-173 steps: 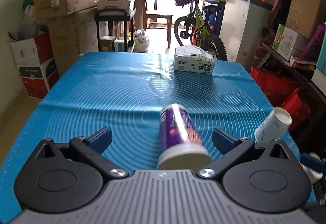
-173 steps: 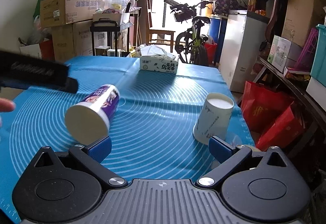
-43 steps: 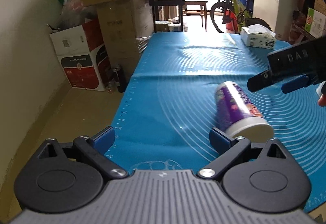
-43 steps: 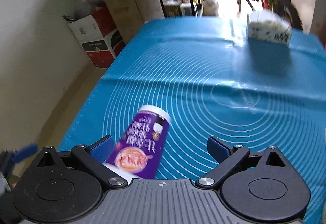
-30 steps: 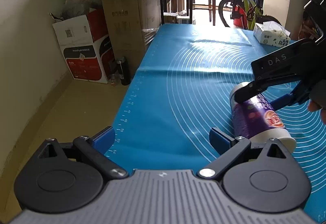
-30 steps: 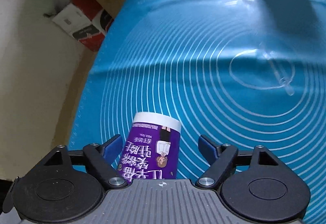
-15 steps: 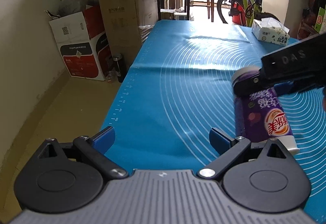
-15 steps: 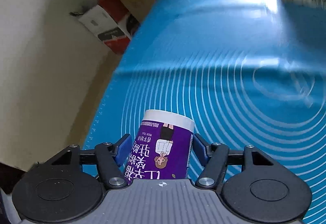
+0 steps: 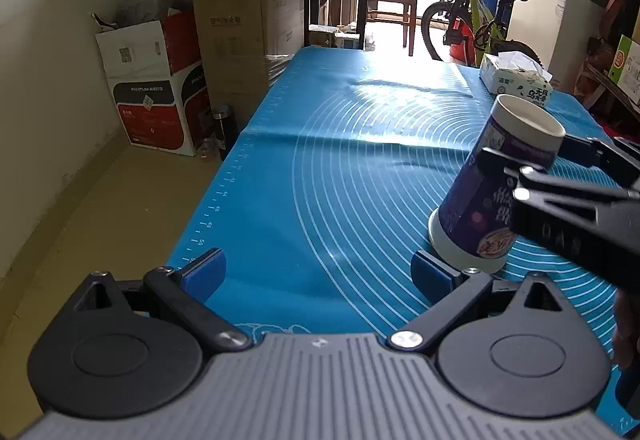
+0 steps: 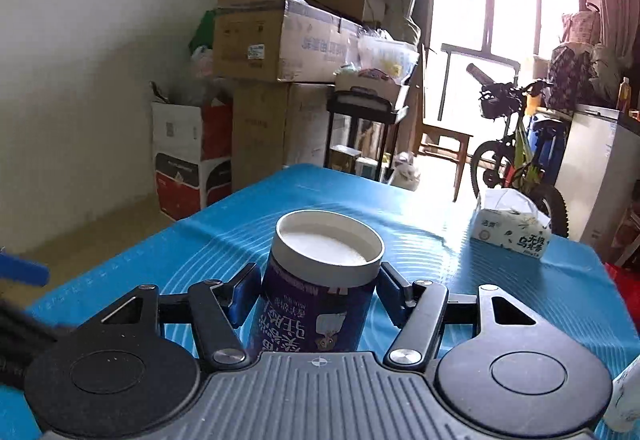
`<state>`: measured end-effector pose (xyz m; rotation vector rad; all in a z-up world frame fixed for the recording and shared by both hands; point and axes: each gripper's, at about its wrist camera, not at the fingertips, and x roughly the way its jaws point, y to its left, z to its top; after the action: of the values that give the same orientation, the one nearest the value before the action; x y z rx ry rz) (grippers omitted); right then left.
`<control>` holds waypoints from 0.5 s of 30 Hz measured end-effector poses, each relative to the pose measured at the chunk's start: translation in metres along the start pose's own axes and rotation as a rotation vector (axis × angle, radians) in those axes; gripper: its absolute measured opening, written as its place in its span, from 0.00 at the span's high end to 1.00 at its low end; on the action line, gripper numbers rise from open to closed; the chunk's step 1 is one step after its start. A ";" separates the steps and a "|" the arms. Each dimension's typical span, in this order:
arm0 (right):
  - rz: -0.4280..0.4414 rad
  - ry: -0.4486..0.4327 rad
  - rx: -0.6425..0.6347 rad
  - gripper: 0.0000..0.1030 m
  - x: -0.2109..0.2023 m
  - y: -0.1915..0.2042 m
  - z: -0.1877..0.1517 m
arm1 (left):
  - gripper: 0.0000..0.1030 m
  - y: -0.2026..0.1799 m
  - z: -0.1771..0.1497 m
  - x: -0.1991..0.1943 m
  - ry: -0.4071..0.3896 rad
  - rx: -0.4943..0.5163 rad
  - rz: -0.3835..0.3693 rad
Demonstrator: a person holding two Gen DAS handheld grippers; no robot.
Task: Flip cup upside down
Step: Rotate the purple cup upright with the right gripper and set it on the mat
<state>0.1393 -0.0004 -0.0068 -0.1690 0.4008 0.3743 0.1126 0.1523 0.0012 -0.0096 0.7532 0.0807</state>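
A purple paper cup with a white rim stands upside down on the blue mat, its recessed white base facing up and its print inverted. My right gripper is shut on the cup near its top. In the left wrist view the cup leans slightly, wide white rim on the mat, with the right gripper's black fingers clamped on it. My left gripper is open and empty, low over the mat's near left part, with its right finger just in front of the cup.
A tissue box lies at the mat's far right, also in the right wrist view. A white cup's edge shows at the lower right. Stacked cardboard boxes and a bicycle stand beyond the table.
The right gripper closed on the lying purple cup and turned it up onto its wide rim, base upward. The left gripper stayed open and drew back to the left.
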 end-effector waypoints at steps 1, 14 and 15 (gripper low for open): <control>0.004 -0.006 -0.011 0.41 -0.001 0.001 -0.002 | 0.05 -0.002 -0.001 -0.001 -0.002 0.005 0.002; 0.033 0.035 -0.005 0.32 -0.001 0.005 -0.012 | 0.05 -0.007 -0.005 -0.006 -0.006 0.004 0.008; 0.030 0.034 -0.011 0.31 -0.002 0.005 -0.012 | 0.05 -0.008 -0.006 -0.007 -0.009 0.007 0.010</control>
<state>0.1316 0.0008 -0.0175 -0.1808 0.4348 0.4041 0.1038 0.1438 0.0016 0.0011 0.7442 0.0871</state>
